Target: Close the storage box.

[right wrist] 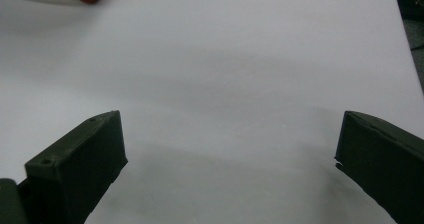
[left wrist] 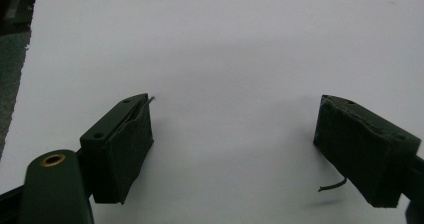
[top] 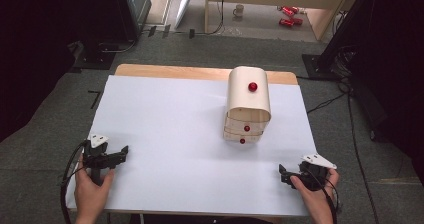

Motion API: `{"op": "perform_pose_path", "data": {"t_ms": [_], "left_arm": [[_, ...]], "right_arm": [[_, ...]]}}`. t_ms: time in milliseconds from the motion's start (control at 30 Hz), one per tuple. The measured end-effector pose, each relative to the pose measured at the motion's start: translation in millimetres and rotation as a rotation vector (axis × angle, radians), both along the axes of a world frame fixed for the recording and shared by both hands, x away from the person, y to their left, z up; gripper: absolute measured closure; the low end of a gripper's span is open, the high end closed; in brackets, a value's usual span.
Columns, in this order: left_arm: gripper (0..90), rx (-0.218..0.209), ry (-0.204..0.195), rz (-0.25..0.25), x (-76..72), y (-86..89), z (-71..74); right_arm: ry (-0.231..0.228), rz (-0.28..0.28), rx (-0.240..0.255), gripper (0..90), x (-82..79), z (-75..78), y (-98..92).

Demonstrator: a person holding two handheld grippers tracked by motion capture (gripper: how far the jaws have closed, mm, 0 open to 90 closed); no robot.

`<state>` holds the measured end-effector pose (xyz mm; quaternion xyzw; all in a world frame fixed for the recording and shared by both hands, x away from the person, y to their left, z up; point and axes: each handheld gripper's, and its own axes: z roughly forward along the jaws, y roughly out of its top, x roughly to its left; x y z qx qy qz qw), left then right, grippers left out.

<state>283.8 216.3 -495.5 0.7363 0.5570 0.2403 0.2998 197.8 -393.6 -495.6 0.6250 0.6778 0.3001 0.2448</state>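
Toward far right of white table (top: pixel 175 134) stands cream wooden drawer box with red knobs (top: pixel 247 104), untouched. We rest left tool (top: pixel 121 154) and right tool (top: pixel 283 174) at near corners, jaws spread, empty, ready to reach knobs.

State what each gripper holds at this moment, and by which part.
Nothing is held. The left gripper and right gripper both stand open over the white table, apart from the small drawer cabinet.
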Motion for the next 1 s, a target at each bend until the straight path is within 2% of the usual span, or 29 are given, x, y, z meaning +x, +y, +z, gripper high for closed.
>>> {"op": "perform_pose_path", "data": {"t_ms": [167, 467, 533, 1000], "left_arm": [[15.6, 0.0, 0.0, 0.0, 0.0, 0.0, 0.0], [15.6, 0.0, 0.0, 0.0, 0.0, 0.0, 0.0], [15.6, 0.0, 0.0, 0.0, -0.1, 0.0, 0.0], [15.6, 0.0, 0.0, 0.0, 0.0, 0.0, 0.0]], "right_arm": [[0.015, -0.013, -0.016, 0.0, -3.7, -6.5, -4.5], [-0.015, -0.015, -0.051, 0.0, -6.7, -8.9, -0.5], [-0.013, -0.014, -0.036, 0.0, -6.4, -9.4, -1.9], [-0.006, -0.015, -0.032, 0.0, -5.9, -8.9, -1.9]]}}
